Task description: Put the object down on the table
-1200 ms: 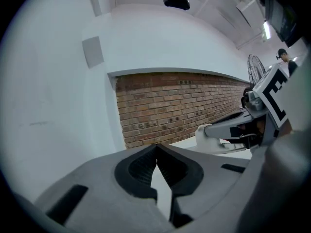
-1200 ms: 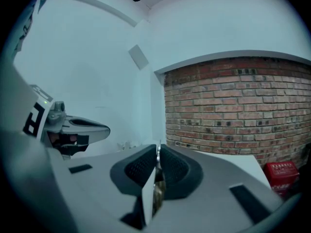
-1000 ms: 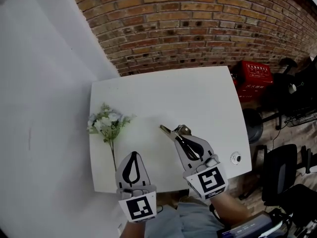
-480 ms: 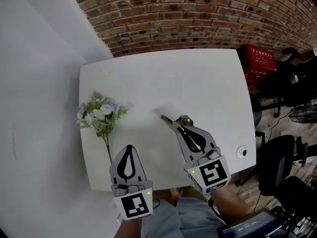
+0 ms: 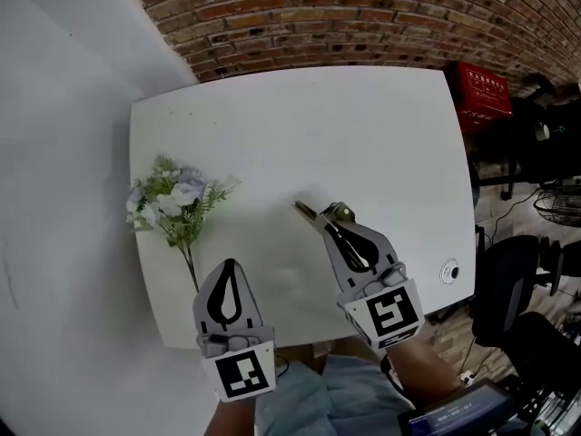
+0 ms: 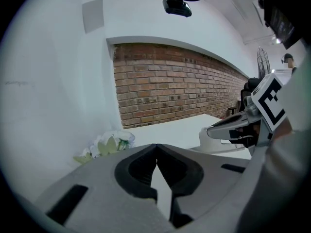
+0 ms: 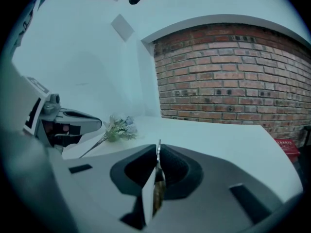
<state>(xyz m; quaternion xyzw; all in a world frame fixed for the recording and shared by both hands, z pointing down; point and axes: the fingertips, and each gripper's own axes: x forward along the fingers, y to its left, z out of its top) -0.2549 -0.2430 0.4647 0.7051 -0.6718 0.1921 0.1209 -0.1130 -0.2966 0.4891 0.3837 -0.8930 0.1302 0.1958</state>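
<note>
– Fingers first: how do they stand on each side?

– Those of the right gripper [image 5: 332, 231] are clamped on a thin, brass-coloured metal object [image 5: 310, 214]. In the right gripper view the object [image 7: 157, 181] shows edge-on, as a narrow upright strip pinched between the two dark pads. The left gripper [image 5: 229, 269] has its fingers together with nothing between them; the left gripper view shows the tips [image 6: 156, 148] meeting in a closed seam.

– Where is the object, then?

– Over the white worktop [image 5: 363, 125], near the middle of its near half, sticking out past the right gripper's tips. Whether it touches the surface I cannot tell.

– Which way does it point?

– In the head view its long axis runs on from the gripper's own line, slanting away from the person and to the left. The free end is the far left one, aimed roughly toward the worktop's far left corner. A rounder part sits just at the fingertips.

– Anything else on the surface?

– A bunch of pale flowers [image 5: 177, 198] lies near the left edge, blooms away from the person, stem toward the left gripper. It is well apart from the object. A brick wall [image 5: 318, 16] stands behind the worktop.
</note>
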